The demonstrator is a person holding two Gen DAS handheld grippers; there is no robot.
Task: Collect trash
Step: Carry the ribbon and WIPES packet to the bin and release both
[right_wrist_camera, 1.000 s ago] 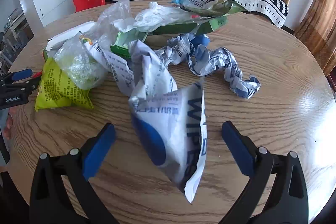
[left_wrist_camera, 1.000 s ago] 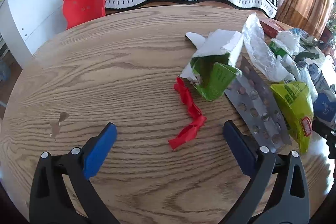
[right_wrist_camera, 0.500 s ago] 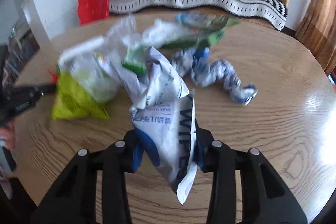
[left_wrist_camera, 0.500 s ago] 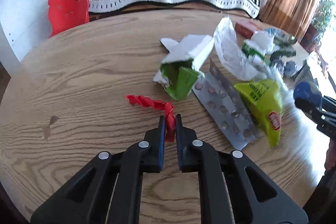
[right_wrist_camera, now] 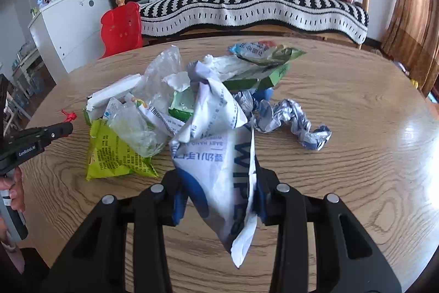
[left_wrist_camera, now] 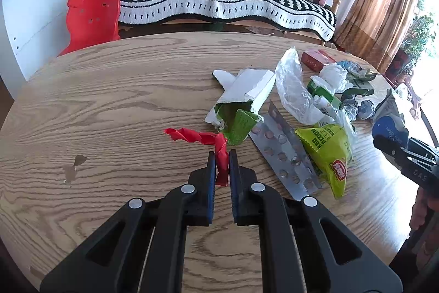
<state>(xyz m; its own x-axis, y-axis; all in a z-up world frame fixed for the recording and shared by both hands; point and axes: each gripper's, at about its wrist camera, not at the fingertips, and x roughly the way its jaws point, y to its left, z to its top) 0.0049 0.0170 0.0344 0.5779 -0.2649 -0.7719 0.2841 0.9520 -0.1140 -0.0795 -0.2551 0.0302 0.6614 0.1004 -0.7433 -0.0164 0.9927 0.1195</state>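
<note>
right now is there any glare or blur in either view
Right wrist view: strong window glare on the table at right, everything else sharp, including the wipes pack. Left wrist view: blown-out brightness at the far right edge, the red strip crisp; both show fisheye bending.

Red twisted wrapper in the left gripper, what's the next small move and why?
Probably lift it straight up off the table. The left gripper is shut on one end of the red wrapper, while the other end trails on the wooden table beside the torn green carton. The right gripper already grips the wipes pack.
</note>
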